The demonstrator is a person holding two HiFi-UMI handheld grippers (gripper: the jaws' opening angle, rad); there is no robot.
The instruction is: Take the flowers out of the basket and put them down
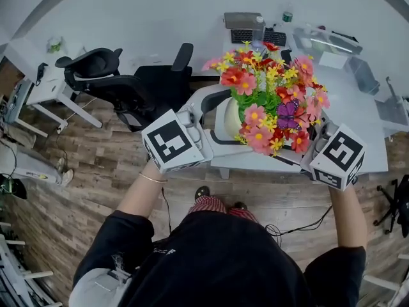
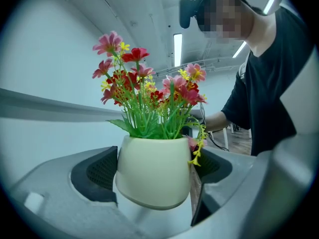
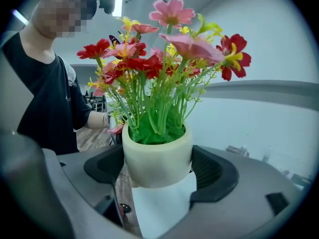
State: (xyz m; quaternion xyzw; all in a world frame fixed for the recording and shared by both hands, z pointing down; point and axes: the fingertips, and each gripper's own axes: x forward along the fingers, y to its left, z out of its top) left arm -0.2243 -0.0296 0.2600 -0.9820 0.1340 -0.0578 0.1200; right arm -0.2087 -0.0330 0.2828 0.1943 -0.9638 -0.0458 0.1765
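Observation:
A cream flower pot (image 1: 231,117) full of red, pink and yellow flowers (image 1: 271,88), with a purple butterfly on them, hangs in the air over the near edge of the white table (image 1: 358,107). My left gripper (image 1: 214,123) clasps the pot from the left and my right gripper (image 1: 317,130) from the right. In the left gripper view the pot (image 2: 153,171) fills the gap of the left gripper (image 2: 154,180), its black pads (image 2: 94,173) against the pot's sides. The right gripper view shows the pot (image 3: 157,158) wedged in the right gripper (image 3: 157,173). No basket is in view.
A black office chair (image 1: 121,82) stands left of the table over wood flooring. At the table's far side are a laptop (image 1: 246,31) and a bottle (image 1: 257,32), with more clutter at the far right (image 1: 332,43). My own body is directly below.

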